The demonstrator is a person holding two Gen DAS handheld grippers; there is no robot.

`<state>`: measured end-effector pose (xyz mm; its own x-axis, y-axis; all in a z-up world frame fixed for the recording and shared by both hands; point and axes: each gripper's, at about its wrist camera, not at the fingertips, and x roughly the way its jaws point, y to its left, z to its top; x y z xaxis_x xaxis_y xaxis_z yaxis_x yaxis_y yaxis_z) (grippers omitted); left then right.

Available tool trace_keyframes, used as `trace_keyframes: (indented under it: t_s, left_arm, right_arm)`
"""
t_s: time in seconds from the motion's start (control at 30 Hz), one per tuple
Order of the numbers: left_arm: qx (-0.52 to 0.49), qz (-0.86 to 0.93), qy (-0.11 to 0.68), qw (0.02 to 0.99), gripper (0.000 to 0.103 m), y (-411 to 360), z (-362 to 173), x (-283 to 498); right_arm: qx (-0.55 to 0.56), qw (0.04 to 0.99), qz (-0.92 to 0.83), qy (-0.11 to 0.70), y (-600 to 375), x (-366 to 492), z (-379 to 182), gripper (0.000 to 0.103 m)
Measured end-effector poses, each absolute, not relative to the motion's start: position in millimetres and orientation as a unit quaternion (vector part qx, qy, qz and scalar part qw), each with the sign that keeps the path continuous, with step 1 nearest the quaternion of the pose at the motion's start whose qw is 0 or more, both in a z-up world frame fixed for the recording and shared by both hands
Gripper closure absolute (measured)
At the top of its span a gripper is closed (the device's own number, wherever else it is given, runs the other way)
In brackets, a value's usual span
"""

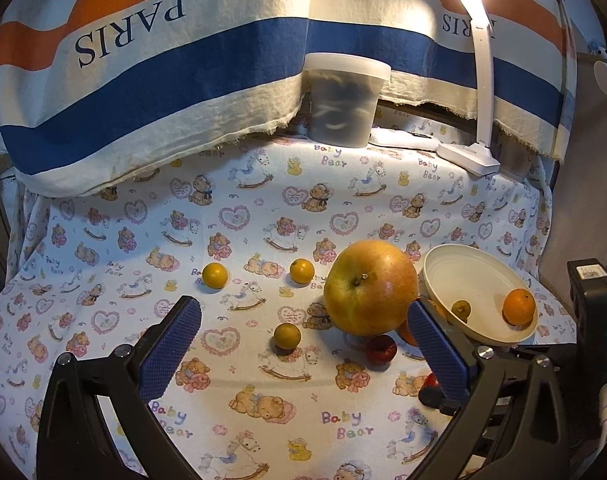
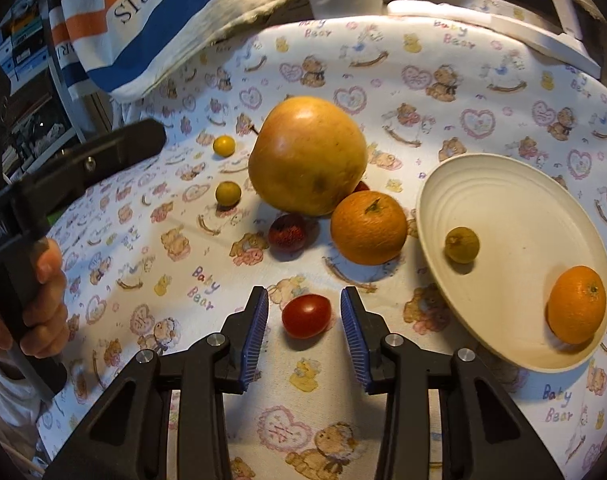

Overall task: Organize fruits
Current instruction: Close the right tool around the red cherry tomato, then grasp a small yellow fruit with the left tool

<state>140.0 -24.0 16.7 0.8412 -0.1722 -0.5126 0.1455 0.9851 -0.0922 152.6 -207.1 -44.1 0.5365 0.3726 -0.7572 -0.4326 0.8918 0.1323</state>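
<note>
Red cherry tomato (image 2: 306, 316) on the cloth between the parted fingers of the right gripper (image 2: 304, 320), untouched. Could squirt sideways or split if pinched off-centre or hard. Left gripper (image 1: 303, 344) wide apart, empty. Cream plate (image 2: 515, 216) nearby holding 2 fruits. Soft printed tablecloth (image 2: 443, 92), striped towel (image 1: 163, 80), lamp (image 1: 479, 80) behind.

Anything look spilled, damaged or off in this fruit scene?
Nothing spilled or visibly damaged. The only oddity: the plate sits tilted, its near-left rim resting up on the loose orange, in the left wrist view, so it isn't flat. The orange and small greenish fruit inside could roll. The right tongs straddle the cherry tomato, open.
</note>
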Motion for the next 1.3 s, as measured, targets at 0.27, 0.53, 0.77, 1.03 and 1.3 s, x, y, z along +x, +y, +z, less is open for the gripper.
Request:
trace_keyframes:
  t_s: [0.27,0.53,0.77,1.03,1.3]
  left_arm:
    - [-0.027,-0.081,0.267,0.960,0.001,-22.9,17.3,139.6]
    - [-0.024,-0.074,0.264,0.961,0.001,-19.2,19.1,140.1]
    - [-0.020,-0.069,0.273,0.959,0.004,-7.2,11.9,159.0]
    - [0.004,-0.066,0.293,0.954,0.019,-5.1,-7.6,182.7]
    - [-0.061,-0.104,0.377,0.918,0.036,1.4,-34.1,210.4]
  right_arm:
    - [-0.040,0.869,0.216,0.443,-206.0,162.2,-44.7,0.072]
    - [-0.028,0.898,0.191,0.395,-212.2,156.6,-43.7,0.075]
    - [-0.003,0.920,0.174,0.351,-230.9,149.9,-23.7,0.075]
    - [0.015,0.929,0.151,0.337,-249.0,150.7,-12.1,0.075]
    - [0.007,0.944,0.114,0.310,-258.4,143.3,2.8,0.075]
